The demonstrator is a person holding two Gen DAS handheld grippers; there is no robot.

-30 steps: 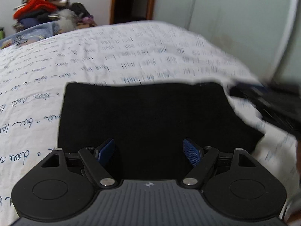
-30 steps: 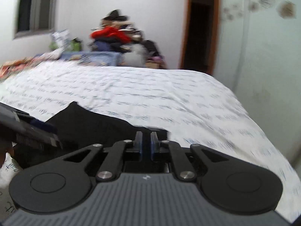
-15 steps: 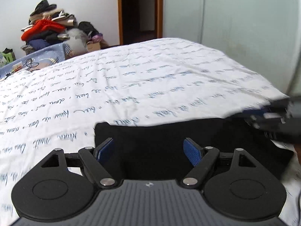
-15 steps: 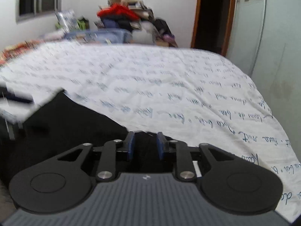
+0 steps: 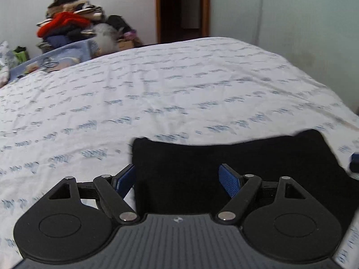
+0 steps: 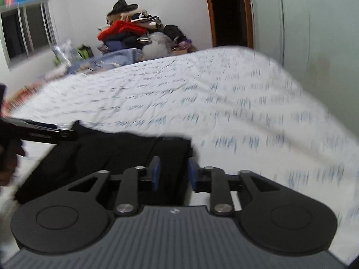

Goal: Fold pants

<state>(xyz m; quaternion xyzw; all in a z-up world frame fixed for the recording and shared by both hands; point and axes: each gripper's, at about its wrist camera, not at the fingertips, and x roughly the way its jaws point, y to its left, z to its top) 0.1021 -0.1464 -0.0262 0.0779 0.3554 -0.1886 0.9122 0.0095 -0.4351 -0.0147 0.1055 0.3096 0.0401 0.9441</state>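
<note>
The black pants (image 5: 235,157) lie folded into a flat rectangle on the bed's white sheet (image 5: 157,94) with blue script. My left gripper (image 5: 177,180) hovers open over their near left part, its left pad just off the cloth's left edge, nothing gripped. In the right wrist view the right gripper (image 6: 174,174) is at the right corner of the pants (image 6: 107,154). Its jaws are opening, with a strip of black cloth lying between the blue pads (image 6: 155,174). The left gripper (image 6: 44,132) juts in from the left there, held by a hand (image 6: 9,163).
A heap of clothes (image 5: 67,24) on a blue bin (image 5: 67,51) stands past the bed's far left. A dark doorway (image 5: 182,9) and pale wardrobe doors (image 5: 291,22) lie behind. A window (image 6: 24,35) is at the left. The bed drops off on the right.
The right jaws went from shut on the pants' corner to partly apart, and that gripper rolled. The left view drew back and tilted up, so the pants sit lower in frame.
</note>
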